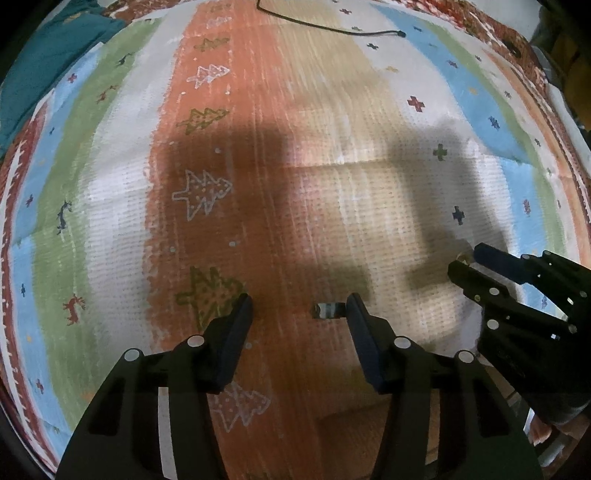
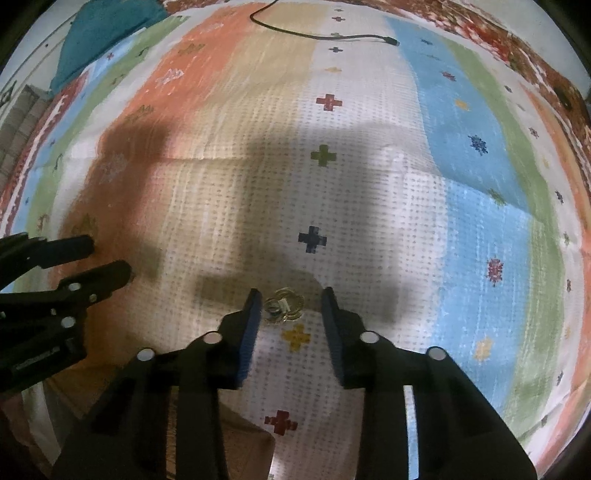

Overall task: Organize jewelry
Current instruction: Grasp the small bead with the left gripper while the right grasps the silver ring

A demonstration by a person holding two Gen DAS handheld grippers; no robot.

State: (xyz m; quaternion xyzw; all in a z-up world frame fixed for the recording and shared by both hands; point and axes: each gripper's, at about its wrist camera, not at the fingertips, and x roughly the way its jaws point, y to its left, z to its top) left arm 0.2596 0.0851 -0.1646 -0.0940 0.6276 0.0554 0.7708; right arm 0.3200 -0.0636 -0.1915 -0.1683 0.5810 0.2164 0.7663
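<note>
Gold, blurred jewelry (image 2: 283,305) lies on the striped cloth (image 2: 369,184) between the right gripper (image 2: 291,299) fingers, whose jaws stand apart, the left pad just beside it. A small silvery piece (image 1: 327,310), hard to make out, sits by one finger of the open left gripper (image 1: 299,306). A black cable (image 2: 314,33) runs off the top.

The black two-finger left gripper (image 1: 299,308) points steeply downward, its blue-padded fingers (image 1: 240,314) spread well apart. Just beside it, the black two-finger right gripper (image 2: 291,301) also points steeply down, its blue-padded fingers (image 2: 255,306) standing parted but closer together than the left pair, the pads pressing on nothing.
</note>
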